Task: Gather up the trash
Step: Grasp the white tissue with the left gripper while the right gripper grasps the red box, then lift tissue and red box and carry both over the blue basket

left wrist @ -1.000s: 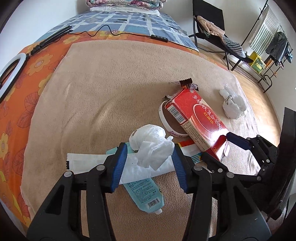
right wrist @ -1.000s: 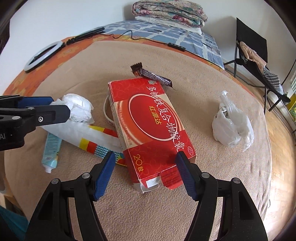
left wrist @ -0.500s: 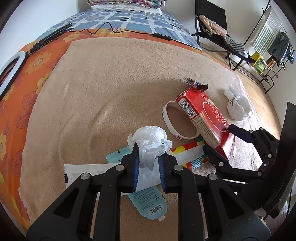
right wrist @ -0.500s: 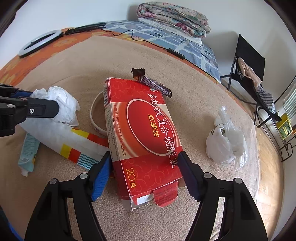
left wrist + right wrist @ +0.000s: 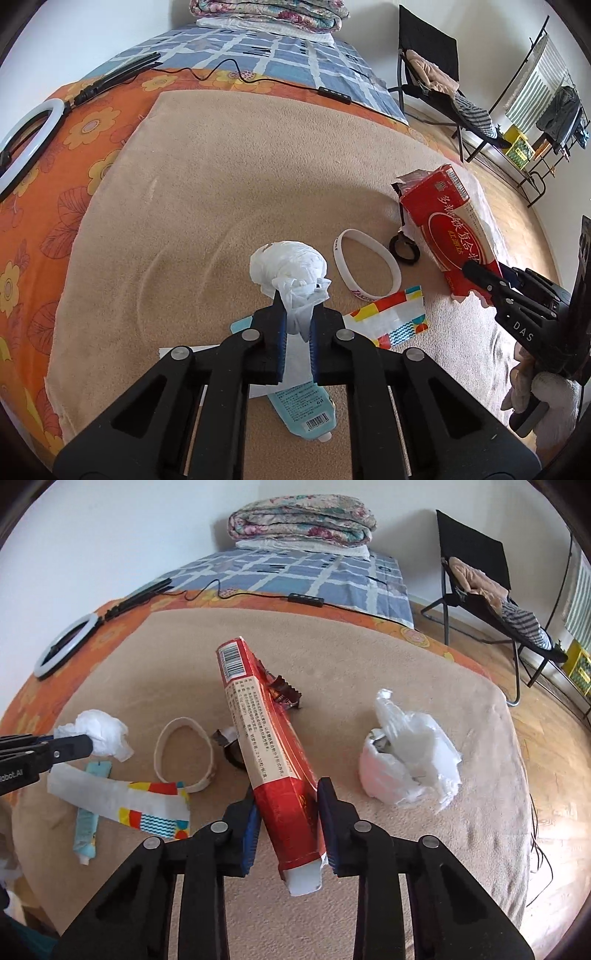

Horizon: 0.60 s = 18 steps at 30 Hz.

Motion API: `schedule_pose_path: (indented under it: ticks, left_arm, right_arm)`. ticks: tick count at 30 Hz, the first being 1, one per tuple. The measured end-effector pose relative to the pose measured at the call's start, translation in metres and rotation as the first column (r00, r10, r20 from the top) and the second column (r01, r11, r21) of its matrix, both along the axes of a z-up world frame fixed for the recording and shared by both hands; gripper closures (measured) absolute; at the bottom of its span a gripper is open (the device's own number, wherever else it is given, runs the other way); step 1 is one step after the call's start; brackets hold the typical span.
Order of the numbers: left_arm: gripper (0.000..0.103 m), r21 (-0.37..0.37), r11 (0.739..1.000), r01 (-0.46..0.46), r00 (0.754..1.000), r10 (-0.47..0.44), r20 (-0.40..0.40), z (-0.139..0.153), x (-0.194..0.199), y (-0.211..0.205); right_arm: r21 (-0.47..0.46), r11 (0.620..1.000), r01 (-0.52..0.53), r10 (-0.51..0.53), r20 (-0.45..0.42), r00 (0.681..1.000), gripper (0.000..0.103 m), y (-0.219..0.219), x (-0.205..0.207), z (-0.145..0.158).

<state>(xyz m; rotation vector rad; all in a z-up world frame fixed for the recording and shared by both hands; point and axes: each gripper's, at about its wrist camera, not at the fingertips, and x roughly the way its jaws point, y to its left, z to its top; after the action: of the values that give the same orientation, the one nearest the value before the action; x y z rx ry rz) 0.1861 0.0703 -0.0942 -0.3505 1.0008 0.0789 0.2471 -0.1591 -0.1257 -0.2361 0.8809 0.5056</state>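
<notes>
My left gripper (image 5: 297,332) is shut on a crumpled white tissue wad (image 5: 290,264) and holds it above the tan blanket (image 5: 221,192); the wad also shows in the right wrist view (image 5: 105,734). My right gripper (image 5: 286,825) is shut on the near end of a red carton (image 5: 269,738), tilted on its edge and lifted; it shows in the left wrist view (image 5: 447,225) too. On the blanket lie a white wristband (image 5: 365,267), a colourful wrapper (image 5: 388,319), a blue tube (image 5: 306,410), a black ring (image 5: 404,253) and a brown snack wrapper (image 5: 284,692).
A white plastic bag (image 5: 406,764) sits on the blanket to the right of the carton. A ring light (image 5: 66,640) and cables lie on the orange floral sheet at the far left. Folded quilts (image 5: 301,520) lie at the bed's head. A black chair (image 5: 480,587) stands by the bed.
My left gripper closed on the tissue wad and raised it. My right gripper closed on the red carton and tipped it up onto its edge, uncovering the black ring.
</notes>
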Motion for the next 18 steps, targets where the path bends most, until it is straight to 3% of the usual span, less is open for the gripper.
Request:
schedule_pose_path:
  ticks: [6, 14, 18]
  left_arm:
    - [0.096, -0.001, 1.0, -0.002, 1.0, 0.002, 0.011, 0.003, 0.0, 0.001]
    - [0.096, 0.004, 1.0, -0.007, 0.999, 0.007, 0.036, 0.013, -0.006, 0.004]
    - [0.096, 0.008, 1.0, -0.002, 0.999, 0.001, 0.044, 0.017, -0.011, 0.005]
  right_arm:
    - [0.046, 0.999, -0.025, 0.025, 0.008, 1.0, 0.088, -0.002, -0.002, 0.008]
    - [0.176, 0.983, -0.043, 0.048, -0.021, 0.999, 0.088, -0.014, -0.011, 0.031]
    - [0.146, 0.988, -0.048, 0.052, -0.026, 0.998, 0.088, -0.021, -0.024, 0.038]
